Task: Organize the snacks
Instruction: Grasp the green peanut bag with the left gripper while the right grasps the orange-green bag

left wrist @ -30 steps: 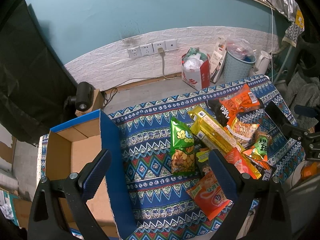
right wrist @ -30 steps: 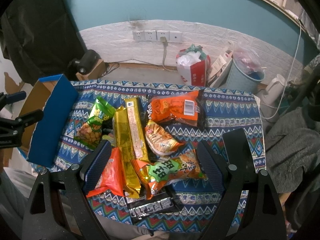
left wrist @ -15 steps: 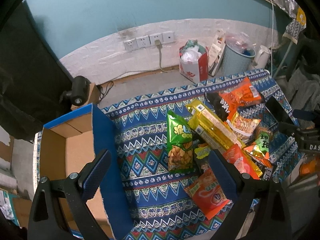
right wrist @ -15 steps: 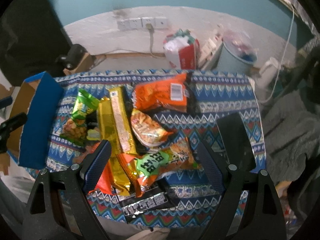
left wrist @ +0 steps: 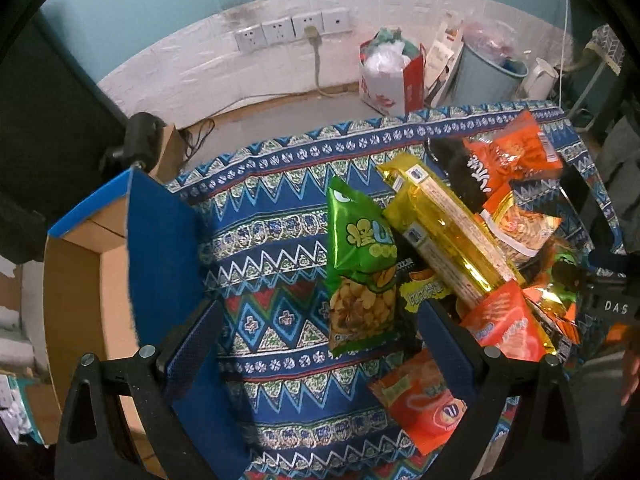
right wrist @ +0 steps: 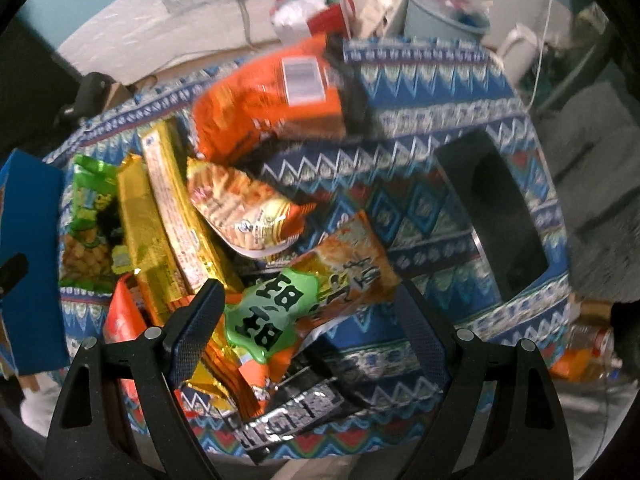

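Several snack packs lie in a pile on a patterned blue cloth (left wrist: 272, 248). In the left wrist view a green bag (left wrist: 360, 268) lies beside long yellow packs (left wrist: 444, 236), with orange bags (left wrist: 504, 160) behind and a red-orange bag (left wrist: 424, 404) near. My left gripper (left wrist: 316, 336) is open above the cloth, just left of the green bag. In the right wrist view my right gripper (right wrist: 308, 320) is open, low over the orange bag with a green label (right wrist: 304, 300). An open cardboard box with blue sides (left wrist: 156, 248) stands at the left.
A black phone-like slab (right wrist: 500, 216) lies on the cloth at the right. On the floor behind stand a red-and-white bag (left wrist: 392, 72), a pale blue bin (left wrist: 488, 76) and a white kettle (left wrist: 540, 76). Wall sockets (left wrist: 292, 30) sit above.
Both grippers have moved down and closer to the snacks. The right view now sits just above the green-label bag and is blurred by motion. Nothing has been taken hold of.
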Tool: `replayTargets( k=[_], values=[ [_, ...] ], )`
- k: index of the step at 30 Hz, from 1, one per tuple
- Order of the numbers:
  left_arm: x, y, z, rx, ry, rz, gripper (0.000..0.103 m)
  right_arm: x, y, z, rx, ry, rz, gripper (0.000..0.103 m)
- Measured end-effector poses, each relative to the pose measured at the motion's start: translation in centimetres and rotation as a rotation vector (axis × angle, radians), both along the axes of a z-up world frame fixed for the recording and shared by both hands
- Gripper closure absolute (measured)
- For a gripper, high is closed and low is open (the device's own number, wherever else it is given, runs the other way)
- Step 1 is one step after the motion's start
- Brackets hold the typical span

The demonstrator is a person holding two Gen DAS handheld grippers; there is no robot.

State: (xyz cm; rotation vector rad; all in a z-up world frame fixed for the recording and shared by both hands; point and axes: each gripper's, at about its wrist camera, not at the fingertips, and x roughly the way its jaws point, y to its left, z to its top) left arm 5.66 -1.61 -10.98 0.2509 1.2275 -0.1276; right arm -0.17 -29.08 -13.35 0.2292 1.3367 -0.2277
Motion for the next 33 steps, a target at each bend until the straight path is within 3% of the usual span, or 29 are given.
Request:
replayTargets(
  k=[9, 11, 13, 16, 23, 25, 27, 33],
  values=[
    [2.2, -0.5, -2.6, -0.002, 0.046, 0.009, 0.004, 0.6, -0.3, -3.5, 0.015, 0.085, -0.053, 0.017],
    [2.8, -0.6, -3.6, 0.012, 0.058, 0.008, 0.004, 0.4, -0.8, -3.9, 0.008, 0.090, -0.042, 0.029],
    [3.2, -0.7, -4.4, 0.017, 0.075, 0.007, 0.004, 0.3, -1.2, -4.3, -0.012, 0.094, -0.006, 0.032],
    [3.7, -0.7, -5.8, 0.010, 0.116, 0.012, 0.004, 0.4, -1.7, -4.6, -0.072, 0.093, 0.044, 0.053],
    [4.2, -0.9, -8.3, 0.018, 0.155, 0.006, 0.004, -0.1, -2.8, -6.9, -0.085, 0.116, 0.072, 0.058],
    [4.1, -0.9, -8.6, -0.008, 0.148, -0.005, 0.020, -0.2, -2.9, -7.4, -0.110, 0.098, 0.091, 0.064],
    [4.2, -1.0, -8.8, -0.025, 0.167, -0.015, 0.048, -0.4, -2.5, -7.1, -0.133, 0.084, 0.110, 0.069],
    [3.0, -1.0, -7.9, 0.026, 0.126, -0.031, 0.059, -1.4, -1.2, -4.7, -0.166, 0.022, 0.137, 0.072]
  ],
)
